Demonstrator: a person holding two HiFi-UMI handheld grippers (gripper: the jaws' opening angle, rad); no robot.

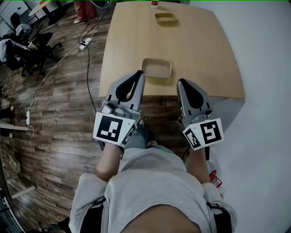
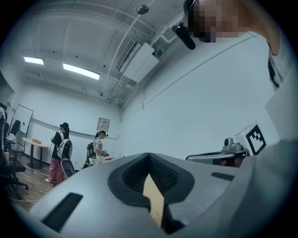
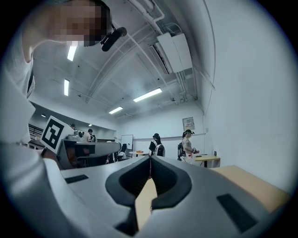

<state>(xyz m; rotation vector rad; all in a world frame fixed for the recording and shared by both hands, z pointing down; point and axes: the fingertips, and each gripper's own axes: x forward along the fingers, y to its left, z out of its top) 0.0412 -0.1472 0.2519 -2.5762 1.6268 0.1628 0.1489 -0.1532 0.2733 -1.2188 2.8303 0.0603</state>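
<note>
In the head view my left gripper [image 1: 139, 74] is shut with nothing in it, its tip at the near edge of the light wooden table [image 1: 204, 54], just left of a shallow wooden tray [image 1: 157, 68]. My right gripper [image 1: 181, 83] is also shut and empty, its tip just right of that tray. A second wooden tray [image 1: 166, 18] lies farther back, with a small red and white object [image 1: 155, 4] at the far edge. In the left gripper view the left gripper [image 2: 149, 155] has its jaws closed together. The right gripper view shows the right gripper [image 3: 150, 158] the same way.
A white wall [image 1: 263, 68] runs along the table's right side. Cables and a power strip [image 1: 85, 43] lie on the wood floor at left, near office chairs [image 1: 22, 50]. Two people [image 2: 59, 151] stand far back in the room by another table [image 3: 207, 159].
</note>
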